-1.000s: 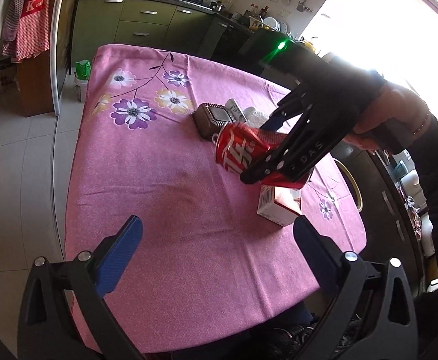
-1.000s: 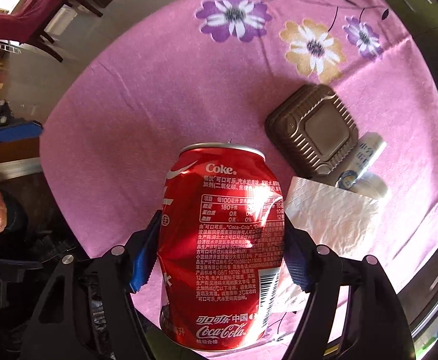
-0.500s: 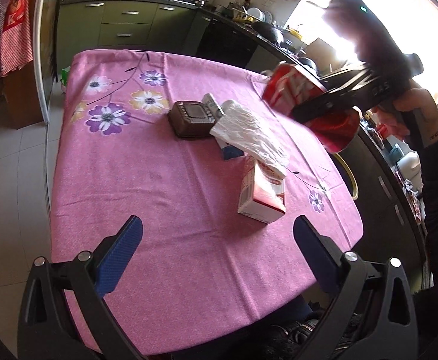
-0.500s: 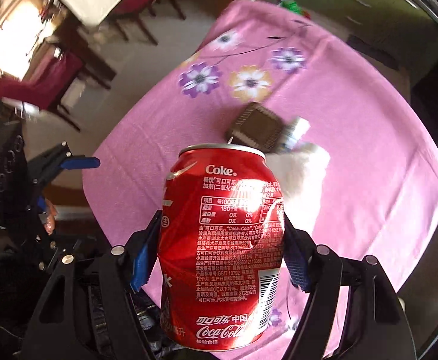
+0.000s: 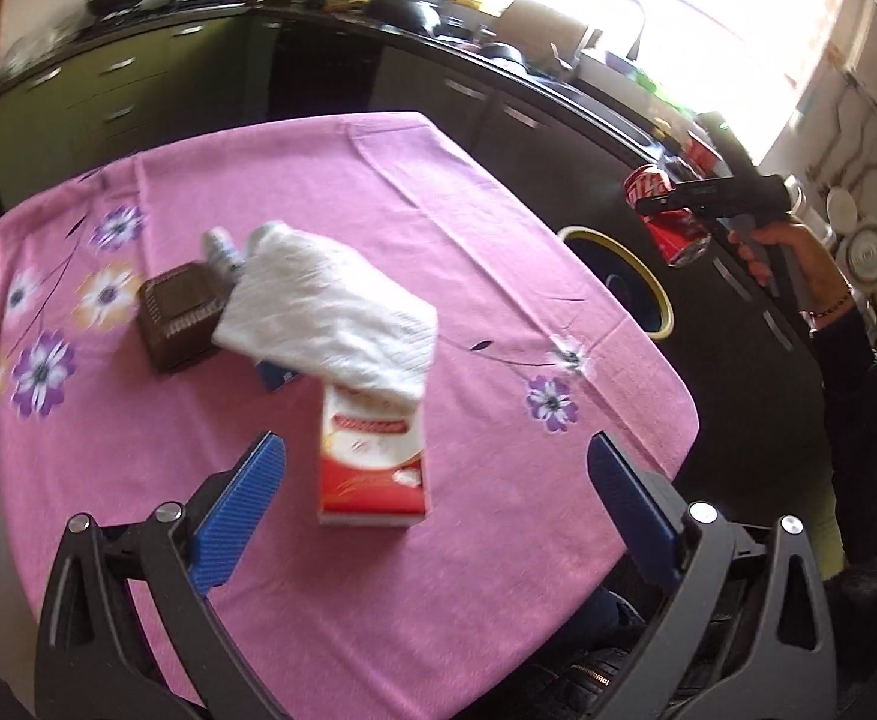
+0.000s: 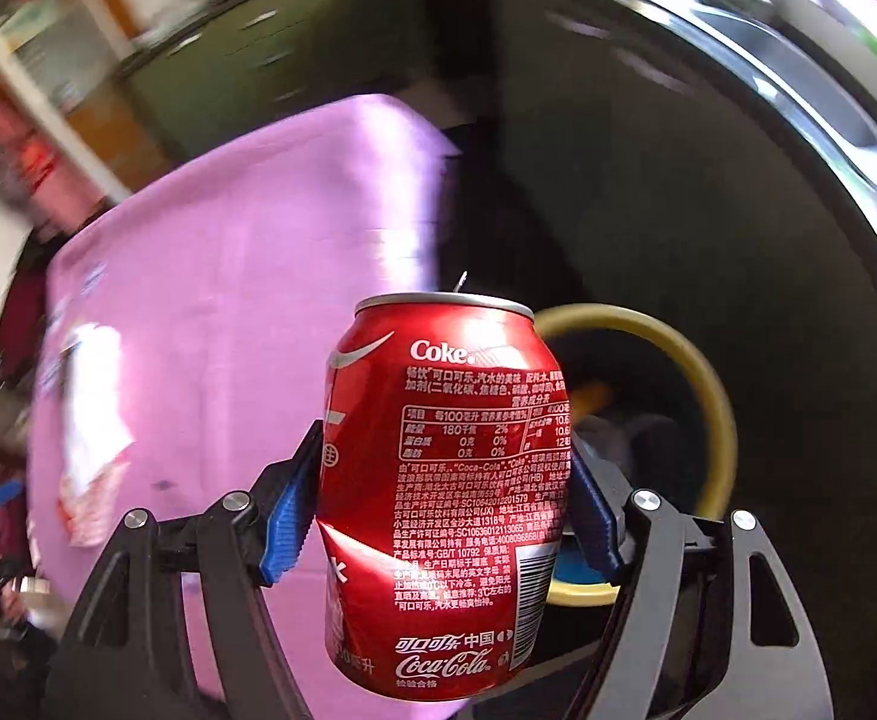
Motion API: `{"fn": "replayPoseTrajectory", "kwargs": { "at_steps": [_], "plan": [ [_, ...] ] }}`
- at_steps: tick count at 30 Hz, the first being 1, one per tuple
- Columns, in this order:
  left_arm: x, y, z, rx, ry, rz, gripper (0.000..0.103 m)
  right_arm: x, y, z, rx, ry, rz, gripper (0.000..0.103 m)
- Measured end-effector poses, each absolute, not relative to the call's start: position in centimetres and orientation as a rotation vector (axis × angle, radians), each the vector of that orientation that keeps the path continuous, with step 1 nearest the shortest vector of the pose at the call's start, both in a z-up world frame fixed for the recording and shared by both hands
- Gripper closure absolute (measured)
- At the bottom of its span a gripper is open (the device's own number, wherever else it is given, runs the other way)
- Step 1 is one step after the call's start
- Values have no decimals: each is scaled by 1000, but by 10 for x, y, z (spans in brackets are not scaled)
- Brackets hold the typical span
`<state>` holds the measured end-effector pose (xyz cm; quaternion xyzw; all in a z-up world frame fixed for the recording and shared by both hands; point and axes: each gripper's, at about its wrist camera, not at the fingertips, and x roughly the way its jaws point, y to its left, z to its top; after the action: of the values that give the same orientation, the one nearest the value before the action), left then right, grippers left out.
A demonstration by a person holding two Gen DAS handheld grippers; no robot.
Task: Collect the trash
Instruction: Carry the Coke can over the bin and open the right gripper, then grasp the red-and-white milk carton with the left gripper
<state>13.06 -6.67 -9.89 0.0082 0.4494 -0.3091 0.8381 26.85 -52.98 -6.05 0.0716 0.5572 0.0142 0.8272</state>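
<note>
My right gripper (image 6: 444,504) is shut on a dented red Coke can (image 6: 444,480), its blue pads pressed to the can's sides. In the left wrist view that can (image 5: 669,219) hangs off the table's right side, above and just past the yellow-rimmed bin (image 5: 654,282). The bin (image 6: 708,384) shows behind the can in the right wrist view, with rubbish inside. My left gripper (image 5: 435,504) is open above the pink tablecloth (image 5: 378,192), with a red-and-white carton (image 5: 372,468) lying between and just beyond its fingers. A white tissue (image 5: 330,306) drapes over the carton's far end.
A brown ribbed plastic container (image 5: 180,312), a small bottle (image 5: 222,246) and a blue item (image 5: 273,375) under the tissue lie on the table. Dark kitchen cabinets (image 5: 498,120) and a cluttered counter run behind and to the right. A person's hand (image 5: 792,252) holds the right gripper.
The right gripper carried the can from over the table off to the right, out over the bin. The left gripper moved closer to the carton and swung its view rightward.
</note>
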Motion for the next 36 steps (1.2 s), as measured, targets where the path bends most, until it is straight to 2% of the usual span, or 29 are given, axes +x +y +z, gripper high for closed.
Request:
{"fn": "replayPoseTrajectory", "kwargs": {
  "at_steps": [4, 11, 12, 13, 18, 28, 36],
  "plan": [
    [135, -90, -95, 58, 954, -682, 7, 270, -577, -94, 235, 1182, -71, 31],
    [139, -104, -101, 116, 997, -667, 7, 291, -597, -142, 227, 1234, -123, 31],
    [140, -104, -103, 118, 1003, -665, 7, 292, -600, -144, 229, 1233, -133, 27],
    [141, -104, -105, 118, 1010, -662, 7, 291, -600, -144, 224, 1228, -156, 24],
    [143, -105, -111, 123, 1031, -660, 7, 268, -602, -132, 231, 1155, -170, 24],
    [155, -111, -135, 157, 1091, -625, 7, 176, -534, -101, 315, 928, -17, 23],
    [167, -110, -151, 209, 1118, -511, 7, 135, -499, -96, 348, 848, 27, 20]
  ]
}}
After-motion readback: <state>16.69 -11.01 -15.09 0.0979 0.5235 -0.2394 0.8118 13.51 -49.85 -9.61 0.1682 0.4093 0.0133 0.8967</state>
